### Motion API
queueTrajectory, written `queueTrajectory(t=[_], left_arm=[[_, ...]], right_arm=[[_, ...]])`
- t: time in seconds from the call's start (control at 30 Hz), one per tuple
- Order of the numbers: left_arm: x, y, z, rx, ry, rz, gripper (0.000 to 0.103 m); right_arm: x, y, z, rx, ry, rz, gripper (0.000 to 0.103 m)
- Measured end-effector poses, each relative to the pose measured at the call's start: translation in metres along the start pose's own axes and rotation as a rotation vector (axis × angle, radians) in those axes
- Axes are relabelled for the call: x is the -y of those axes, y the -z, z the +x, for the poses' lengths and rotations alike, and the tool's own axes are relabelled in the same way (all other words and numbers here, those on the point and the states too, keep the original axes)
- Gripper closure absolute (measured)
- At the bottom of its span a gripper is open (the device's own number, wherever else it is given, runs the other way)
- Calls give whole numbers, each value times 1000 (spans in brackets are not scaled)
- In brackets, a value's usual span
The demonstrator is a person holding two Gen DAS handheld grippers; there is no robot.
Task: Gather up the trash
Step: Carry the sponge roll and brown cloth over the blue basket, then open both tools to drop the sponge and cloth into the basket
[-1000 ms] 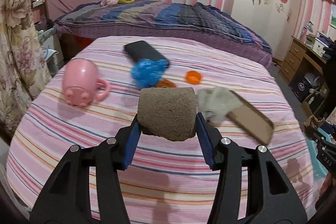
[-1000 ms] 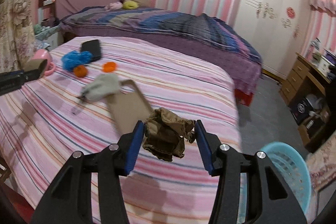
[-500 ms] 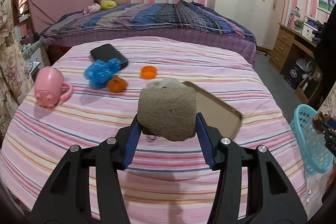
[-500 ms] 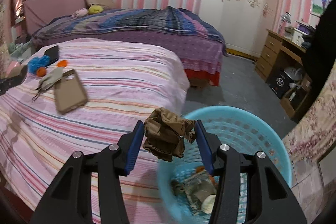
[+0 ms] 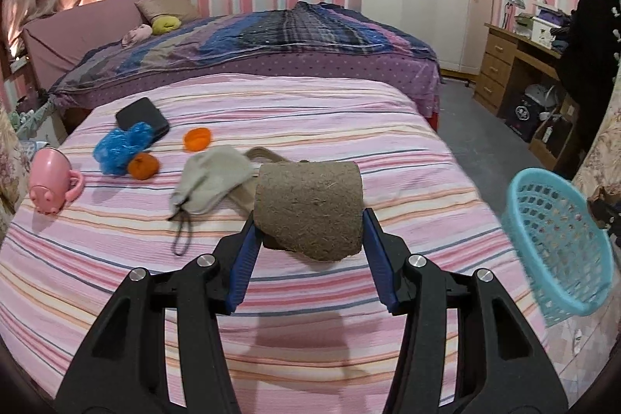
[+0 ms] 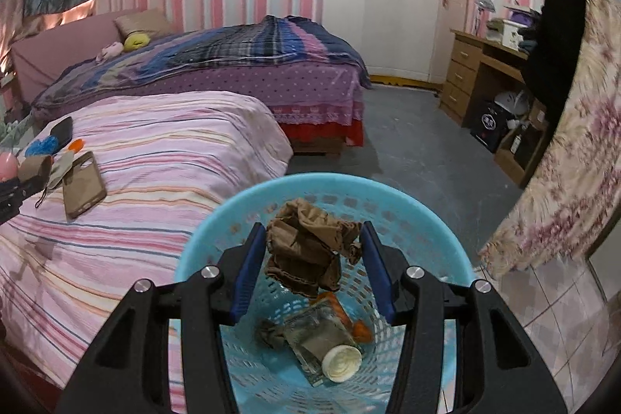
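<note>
My left gripper (image 5: 309, 239) is shut on a brown cardboard tube (image 5: 310, 210) and holds it above the pink striped bed (image 5: 271, 290). My right gripper (image 6: 313, 260) is shut on a crumpled brown paper (image 6: 310, 253) and holds it over the blue mesh basket (image 6: 217, 239), which has a clear bottle (image 6: 324, 346) and other scraps at the bottom. The basket also shows in the left wrist view (image 5: 559, 239), off the bed's right side. On the bed lie a blue crumpled wad (image 5: 120, 146), an orange cap (image 5: 197, 138) and an orange ball (image 5: 143, 165).
A pink pig mug (image 5: 52, 181), a black phone (image 5: 141, 117), a grey pouch with a cord (image 5: 211, 179) and a tan phone case (image 6: 83, 183) lie on the bed. A second bed (image 6: 217, 64), a wooden desk (image 6: 481, 64) and a floral curtain (image 6: 562, 181) surround the grey floor.
My right gripper has swung right with the paper from beside the bed to over the basket. My left gripper has turned right with the tube, bringing the basket into its view.
</note>
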State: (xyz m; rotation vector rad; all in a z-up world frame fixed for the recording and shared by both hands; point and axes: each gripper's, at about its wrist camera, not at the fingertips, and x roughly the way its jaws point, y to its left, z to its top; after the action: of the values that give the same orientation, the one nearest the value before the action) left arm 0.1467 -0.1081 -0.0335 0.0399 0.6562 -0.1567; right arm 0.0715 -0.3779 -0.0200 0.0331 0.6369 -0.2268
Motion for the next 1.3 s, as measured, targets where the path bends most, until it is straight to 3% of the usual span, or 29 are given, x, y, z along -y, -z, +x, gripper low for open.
queueTrajectory(t=[0.33, 0.6, 0.97, 1.03, 1.1, 1.17, 1.3], left_arm=[[57, -2, -7, 63, 45, 83, 52], [125, 13, 11, 55, 174, 92, 52], [210, 21, 26, 60, 299, 185, 50], [218, 22, 28, 55, 315, 195, 45], [224, 24, 28, 56, 316, 208, 29], [222, 24, 26, 68, 303, 203, 20], [203, 16, 28, 75, 273, 152, 10]], right_arm=[[20, 3, 7, 3, 49, -12, 53], [33, 9, 11, -11, 80, -47, 53], [83, 12, 10, -9, 138, 108, 53], [87, 11, 10, -16, 137, 118, 53], [90, 11, 9, -16, 135, 119, 53], [90, 12, 9, -12, 131, 108, 53], [86, 17, 11, -15, 131, 91, 53]])
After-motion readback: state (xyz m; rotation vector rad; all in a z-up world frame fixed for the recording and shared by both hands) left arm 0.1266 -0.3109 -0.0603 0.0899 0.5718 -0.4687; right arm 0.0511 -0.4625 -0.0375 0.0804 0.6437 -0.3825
